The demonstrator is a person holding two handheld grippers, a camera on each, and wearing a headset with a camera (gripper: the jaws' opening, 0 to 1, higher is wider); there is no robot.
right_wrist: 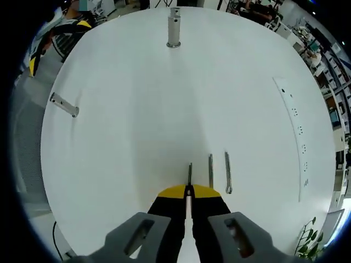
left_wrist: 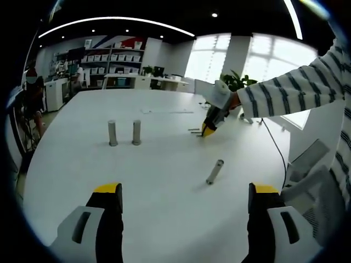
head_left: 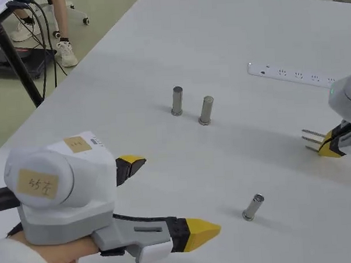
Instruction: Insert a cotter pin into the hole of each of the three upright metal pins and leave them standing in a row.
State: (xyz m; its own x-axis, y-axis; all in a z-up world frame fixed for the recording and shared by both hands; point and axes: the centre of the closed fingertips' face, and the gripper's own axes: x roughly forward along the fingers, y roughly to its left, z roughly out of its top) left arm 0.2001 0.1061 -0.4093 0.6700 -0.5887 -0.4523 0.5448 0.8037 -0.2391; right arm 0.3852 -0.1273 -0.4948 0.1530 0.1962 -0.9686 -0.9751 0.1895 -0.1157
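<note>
Two metal pins [head_left: 177, 101] [head_left: 206, 110] stand upright side by side at mid-table; the right gripper view shows an upright pin [right_wrist: 174, 27] far ahead. A third metal pin [head_left: 253, 207] [left_wrist: 214, 171] [right_wrist: 64, 104] lies on its side nearer me. My right gripper [head_left: 329, 148] [right_wrist: 187, 190] is down at the table on the right, shut on the end of a cotter pin [right_wrist: 190, 172]. Two more cotter pins [right_wrist: 210, 171] [right_wrist: 227, 172] lie just beside it. My left gripper [head_left: 166, 196] [left_wrist: 186, 189] hovers open at the lower left with nothing between its jaws.
A white power strip [head_left: 289, 75] [right_wrist: 299, 137] lies along the far right of the table. A person's feet [head_left: 66, 53] and a black stand leg [head_left: 18, 65] are on the floor beyond the table's left edge.
</note>
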